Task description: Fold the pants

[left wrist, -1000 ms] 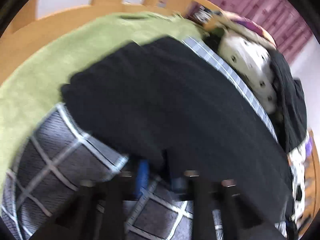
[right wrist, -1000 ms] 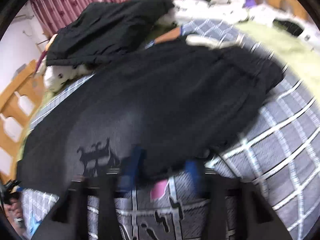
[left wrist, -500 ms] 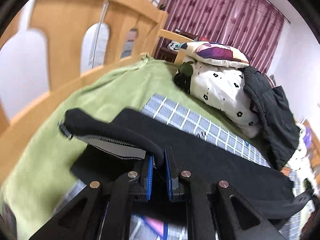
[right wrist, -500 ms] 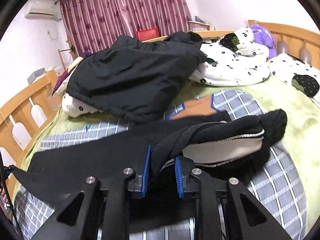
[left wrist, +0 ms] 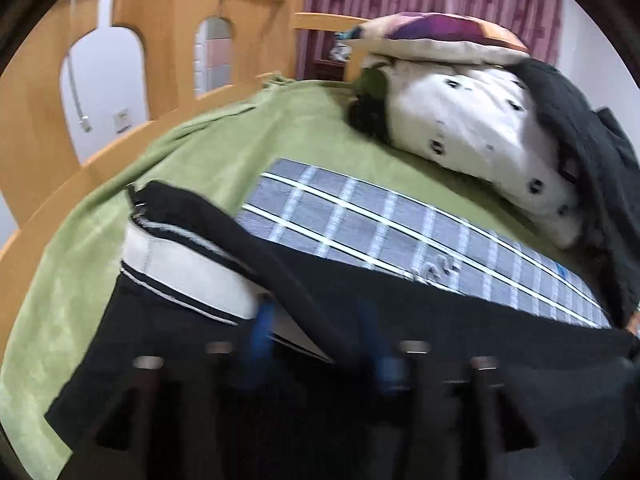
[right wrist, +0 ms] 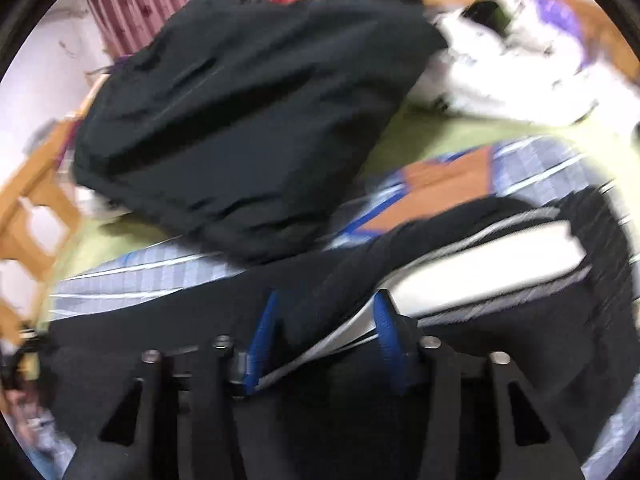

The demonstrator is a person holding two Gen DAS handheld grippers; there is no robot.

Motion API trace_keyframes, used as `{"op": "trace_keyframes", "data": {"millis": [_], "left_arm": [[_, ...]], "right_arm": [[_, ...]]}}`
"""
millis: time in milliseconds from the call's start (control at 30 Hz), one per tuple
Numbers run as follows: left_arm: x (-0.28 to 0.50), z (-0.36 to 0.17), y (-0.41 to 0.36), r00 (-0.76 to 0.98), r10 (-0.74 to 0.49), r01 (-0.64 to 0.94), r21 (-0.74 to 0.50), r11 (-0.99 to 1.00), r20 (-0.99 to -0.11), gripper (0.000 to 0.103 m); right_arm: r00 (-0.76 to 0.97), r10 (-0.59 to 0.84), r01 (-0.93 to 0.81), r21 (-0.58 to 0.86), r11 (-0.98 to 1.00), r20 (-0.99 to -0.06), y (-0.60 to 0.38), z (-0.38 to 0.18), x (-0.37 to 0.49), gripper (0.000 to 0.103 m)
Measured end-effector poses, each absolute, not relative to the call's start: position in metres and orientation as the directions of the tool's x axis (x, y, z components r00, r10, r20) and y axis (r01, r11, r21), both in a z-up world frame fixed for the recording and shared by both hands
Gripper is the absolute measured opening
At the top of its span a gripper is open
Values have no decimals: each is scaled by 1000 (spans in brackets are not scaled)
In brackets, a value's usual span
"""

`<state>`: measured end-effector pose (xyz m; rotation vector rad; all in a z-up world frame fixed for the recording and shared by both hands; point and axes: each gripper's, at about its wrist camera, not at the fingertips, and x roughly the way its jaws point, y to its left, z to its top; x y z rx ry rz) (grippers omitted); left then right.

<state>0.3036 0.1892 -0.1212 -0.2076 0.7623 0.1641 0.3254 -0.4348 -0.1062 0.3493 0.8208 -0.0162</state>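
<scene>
Black pants [left wrist: 460, 320] with a pale inner lining lie folded lengthwise on a grey checked blanket [left wrist: 360, 220]. In the left wrist view the waistband edge [left wrist: 192, 256] with its white lining curls up at left. My left gripper [left wrist: 320, 348] has its blue pads apart, with a fold of the pants running between them. In the right wrist view the pants [right wrist: 440, 360] fill the foreground. My right gripper [right wrist: 324, 344] also has its blue pads spread, with black cloth and white lining lying loosely between them. Both views are motion-blurred.
A green sheet [left wrist: 120, 208] covers the bed. A wooden bed rail [left wrist: 168, 40] stands at left. A white spotted pillow [left wrist: 480, 120] and a black jacket [right wrist: 248, 120] lie beyond the pants. More white bedding [right wrist: 500, 68] is at the far right.
Half a second ago both grippers were shut on the pants edge and held it up. Now the pads of both are spread wide and the cloth lies lower, closer to the bed.
</scene>
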Motion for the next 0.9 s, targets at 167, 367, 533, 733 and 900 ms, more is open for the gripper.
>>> {"op": "trace_keyframes", "data": {"millis": [167,367,533,733,900], "left_arm": [[254,-101,181,770,59,-177,-124,976,-635,84],[190,-115,186,702,-9,-163,-172,972,-712,84],[133,-151,205,642,-144,-199,-345,917,-753,84],[142,-173,223,635,-248,-228,-484,845,-732,82],[179,-186,235,661,-269,-280,-564,777,-700,78]], "right_arm": [[738,79,101,226,969,-670,-412,-91,276,64],[721,72,120,226,967,-689,-412,-97,195,64],[682,32,191,220,957,-731,-428,-125,134,64],[643,106,256,343,904,-759,-460,-151,106,65],[687,161,293,473,831,-708,-475,-164,123,65]]}}
